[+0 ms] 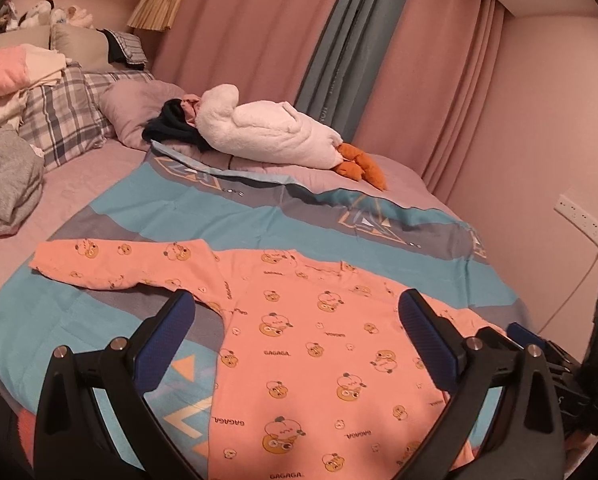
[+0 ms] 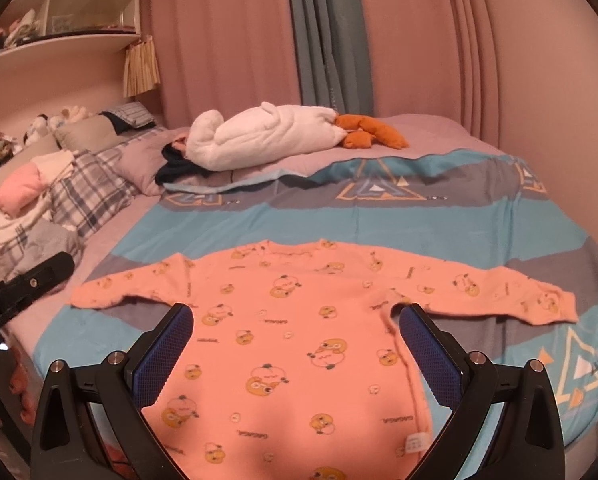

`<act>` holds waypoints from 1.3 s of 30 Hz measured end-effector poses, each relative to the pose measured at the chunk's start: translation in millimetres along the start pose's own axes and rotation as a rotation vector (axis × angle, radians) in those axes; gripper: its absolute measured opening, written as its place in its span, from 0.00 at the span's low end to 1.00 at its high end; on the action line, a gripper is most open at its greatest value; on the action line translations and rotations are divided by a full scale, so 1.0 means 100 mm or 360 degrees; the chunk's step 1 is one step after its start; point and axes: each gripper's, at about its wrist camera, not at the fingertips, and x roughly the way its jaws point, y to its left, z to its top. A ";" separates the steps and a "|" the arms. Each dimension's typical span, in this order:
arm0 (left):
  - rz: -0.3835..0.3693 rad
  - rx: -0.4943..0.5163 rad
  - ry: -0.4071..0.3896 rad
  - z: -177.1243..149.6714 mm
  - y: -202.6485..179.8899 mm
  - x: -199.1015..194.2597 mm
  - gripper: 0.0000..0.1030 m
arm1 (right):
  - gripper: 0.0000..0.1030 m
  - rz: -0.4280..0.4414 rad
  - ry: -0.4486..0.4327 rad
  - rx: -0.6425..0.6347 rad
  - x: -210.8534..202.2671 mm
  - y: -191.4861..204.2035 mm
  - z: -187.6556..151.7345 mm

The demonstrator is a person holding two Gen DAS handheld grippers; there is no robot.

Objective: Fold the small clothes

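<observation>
A small orange long-sleeved shirt point(image 1: 323, 344) with a yellow cartoon print lies flat on the bed, sleeves spread out to both sides. It also shows in the right wrist view point(image 2: 291, 320). My left gripper point(image 1: 297, 308) is open and empty, hovering above the shirt's left half near the left sleeve point(image 1: 119, 260). My right gripper point(image 2: 295, 320) is open and empty, above the shirt's body, with the right sleeve point(image 2: 499, 288) stretching off to the right. The right gripper's body shows at the right edge of the left wrist view point(image 1: 579, 368).
The shirt rests on a blue and grey patterned sheet point(image 2: 339, 216) over a pink bed. A white plush goose point(image 2: 267, 136) lies at the far side. Plaid pillows point(image 1: 59, 120) and piled clothes point(image 1: 7, 184) sit at the left. Curtains point(image 2: 327, 32) hang behind.
</observation>
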 end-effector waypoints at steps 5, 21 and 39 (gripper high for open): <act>0.0022 -0.0012 0.0006 -0.04 0.06 0.01 0.99 | 0.99 -0.0002 0.0014 -0.0016 0.00 0.07 0.00; 0.0012 0.0000 0.0109 -0.11 0.12 0.11 0.98 | 0.99 -0.0030 0.0040 0.0009 0.09 0.08 -0.02; -0.0007 0.0051 0.0209 -0.16 0.04 0.35 0.98 | 0.99 -0.0028 0.0023 0.0023 0.16 -0.01 -0.05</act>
